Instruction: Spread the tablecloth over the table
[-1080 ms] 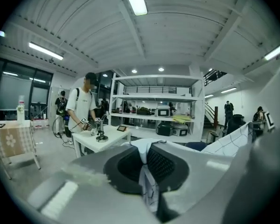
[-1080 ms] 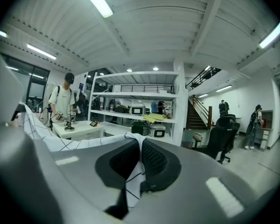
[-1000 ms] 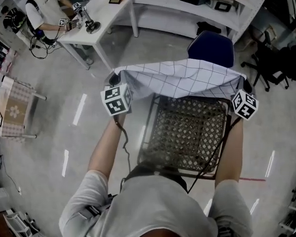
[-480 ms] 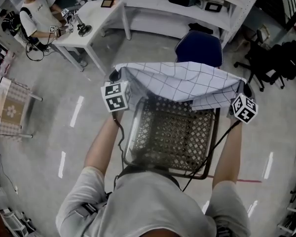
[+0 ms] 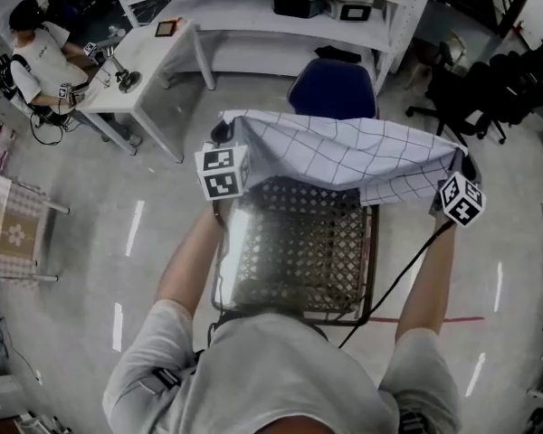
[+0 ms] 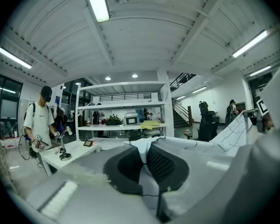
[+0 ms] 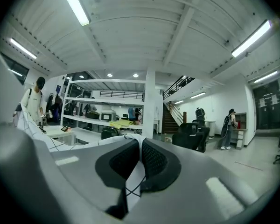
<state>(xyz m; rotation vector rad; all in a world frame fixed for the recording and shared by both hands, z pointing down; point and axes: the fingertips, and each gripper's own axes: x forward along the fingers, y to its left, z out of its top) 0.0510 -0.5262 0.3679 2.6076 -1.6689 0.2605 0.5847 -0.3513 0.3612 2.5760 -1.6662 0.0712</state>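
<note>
The tablecloth (image 5: 353, 156), white with a dark grid, hangs stretched between my two grippers above the far end of the lattice-topped table (image 5: 294, 251). My left gripper (image 5: 223, 136) is shut on the cloth's left corner and my right gripper (image 5: 466, 163) on its right corner. In the left gripper view the cloth (image 6: 143, 147) is pinched between the black pads (image 6: 164, 166) and runs off right towards the other gripper's marker cube (image 6: 261, 107). The right gripper view shows a strip of cloth (image 7: 136, 169) clamped between the pads (image 7: 154, 161).
A blue chair (image 5: 333, 89) stands just beyond the table. Behind it are white shelves (image 5: 281, 7). A person sits at a white desk (image 5: 149, 57) at upper left. Black office chairs (image 5: 489, 93) crowd the right. A small checked table (image 5: 14, 229) stands far left.
Both grippers have carried the stretched cloth onward and slightly higher. The view has swung, so the desk and blue chair sit further left. The cloth's right part now drapes lower over the table's far end.
</note>
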